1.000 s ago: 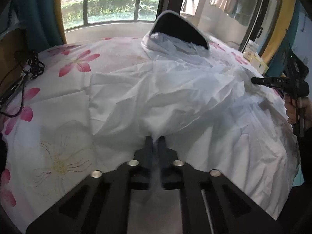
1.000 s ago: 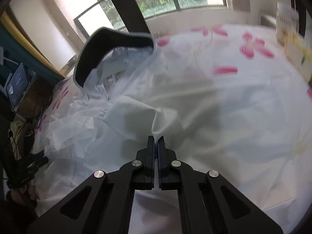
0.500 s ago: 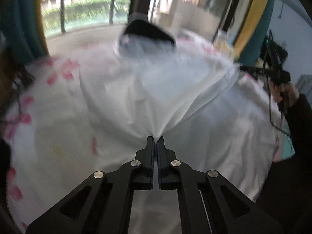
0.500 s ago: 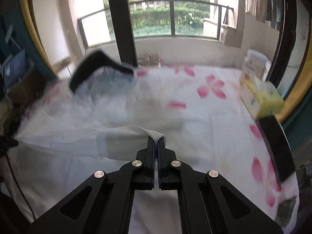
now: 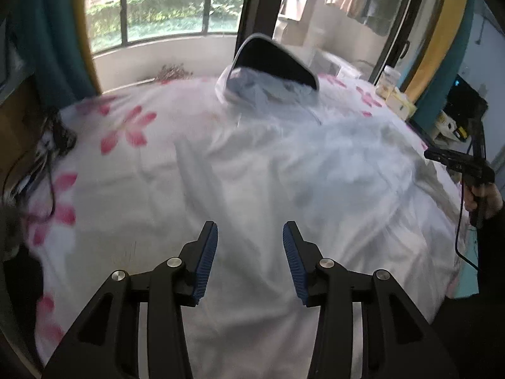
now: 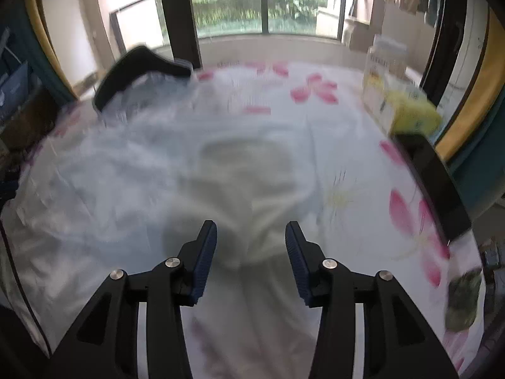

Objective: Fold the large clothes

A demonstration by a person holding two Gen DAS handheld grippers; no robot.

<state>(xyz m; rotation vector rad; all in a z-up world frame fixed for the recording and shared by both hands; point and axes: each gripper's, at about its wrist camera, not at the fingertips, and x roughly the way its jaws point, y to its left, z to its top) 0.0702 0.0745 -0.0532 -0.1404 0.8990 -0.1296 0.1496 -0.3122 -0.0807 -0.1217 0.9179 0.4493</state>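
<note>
My left hand-held gripper (image 5: 250, 235) is opening, released, with nothing pinched between its blue pads (image 5: 205, 259); my right hand-held gripper (image 6: 251, 233) is opening too, its jaws apart over a loose fold and gripping nothing; the white garment (image 5: 284, 164) lies spread across the bed (image 5: 126, 170), over the flowered sheet, its dark-lined hood (image 5: 274, 63) towards the window. I judge the risk lies in the fabric itself: thin and slippery-looking, it could slump out of its fold once let go, or a closing pad could snag the sheet beneath along with it; the cables (image 5: 50, 145) at the bed's left edge might catch a sweeping arm. No writing is legible; the boxes (image 6: 397, 101) on the right are too blurred to read.
</note>
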